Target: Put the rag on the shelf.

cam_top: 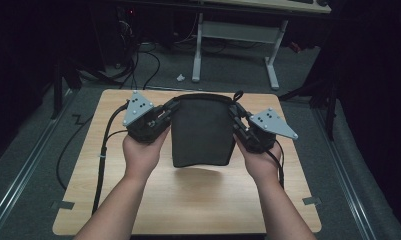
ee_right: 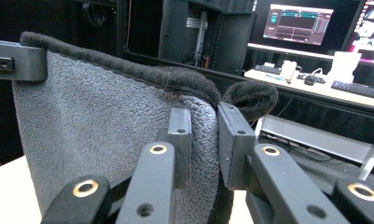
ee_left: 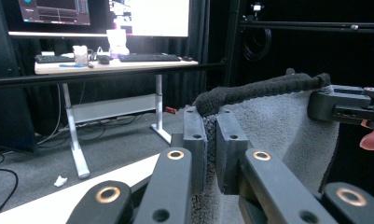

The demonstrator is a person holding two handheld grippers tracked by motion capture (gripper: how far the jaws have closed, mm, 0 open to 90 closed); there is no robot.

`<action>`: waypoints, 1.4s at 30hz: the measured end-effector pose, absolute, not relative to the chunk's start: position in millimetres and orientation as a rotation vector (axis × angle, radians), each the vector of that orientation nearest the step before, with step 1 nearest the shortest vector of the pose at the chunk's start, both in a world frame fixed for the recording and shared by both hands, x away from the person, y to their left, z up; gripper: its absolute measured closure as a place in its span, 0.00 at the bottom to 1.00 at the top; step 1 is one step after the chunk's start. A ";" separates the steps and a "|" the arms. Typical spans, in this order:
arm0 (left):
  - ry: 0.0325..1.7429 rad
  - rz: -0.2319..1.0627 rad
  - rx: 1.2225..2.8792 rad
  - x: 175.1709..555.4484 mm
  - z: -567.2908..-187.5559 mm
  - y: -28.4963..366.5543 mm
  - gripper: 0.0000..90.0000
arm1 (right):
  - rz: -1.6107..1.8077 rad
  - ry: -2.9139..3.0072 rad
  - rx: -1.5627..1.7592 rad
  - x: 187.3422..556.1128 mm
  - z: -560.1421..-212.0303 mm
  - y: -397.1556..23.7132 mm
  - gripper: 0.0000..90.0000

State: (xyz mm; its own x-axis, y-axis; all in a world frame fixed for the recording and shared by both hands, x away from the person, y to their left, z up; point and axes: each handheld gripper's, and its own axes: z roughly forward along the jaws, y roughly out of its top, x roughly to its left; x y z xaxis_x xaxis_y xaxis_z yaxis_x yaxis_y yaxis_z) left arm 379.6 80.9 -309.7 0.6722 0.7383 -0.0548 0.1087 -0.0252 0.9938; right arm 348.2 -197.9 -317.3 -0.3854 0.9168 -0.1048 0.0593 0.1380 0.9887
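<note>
Towel (cam_top: 202, 131), dark grey terry cloth with a thick black hem, hangs stretched between two hand-held grippers above the middle of a light wooden table (cam_top: 188, 200), its lower edge lifted clear and casting a shadow on the wood. At the left, the left gripper (cam_top: 169, 111) has its jaws clamped on the towel's upper left corner; at the right, the right gripper (cam_top: 236, 118) is clamped on the upper right corner. A person's left hand (cam_top: 140, 152) and right hand (cam_top: 260, 162) grip the tools from the near side.

Each hold takes in only a small bite of cloth just below the hem, so the likeliest failure appears to be a corner slipping free if the hands pull farther apart or move unevenly, leaving the towel dangling from one side. Lowering it unevenly could also let the bottom edge bunch on the table.

From above, the whole span and the gap beneath it are plain. The left gripper view brings in the pinch itself, cloth squeezed between the jaws, and a far desk (ee_left: 114, 65) carrying a keyboard (ee_left: 149, 57) below lit monitors. The right gripper view adds a black hanging loop (ee_right: 250, 99) curling off the hem beside its jaws.
</note>
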 end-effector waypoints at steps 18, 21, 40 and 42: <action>0.773 0.569 1.590 415.1 -321.4 75.0 0.94 | 1.316 1.648 1.015 375.3 -325.1 -201.9 0.86; 0.776 0.601 1.594 426.0 -314.6 75.5 0.94 | 1.322 1.657 1.024 389.5 -324.1 -198.9 0.86; 0.825 0.658 1.683 511.2 -312.1 55.1 0.94 | 1.269 1.705 1.020 476.2 -317.9 -213.2 0.87; 0.829 0.654 1.695 517.0 -316.3 54.9 0.94 | 1.250 1.721 1.015 483.7 -321.8 -213.6 0.87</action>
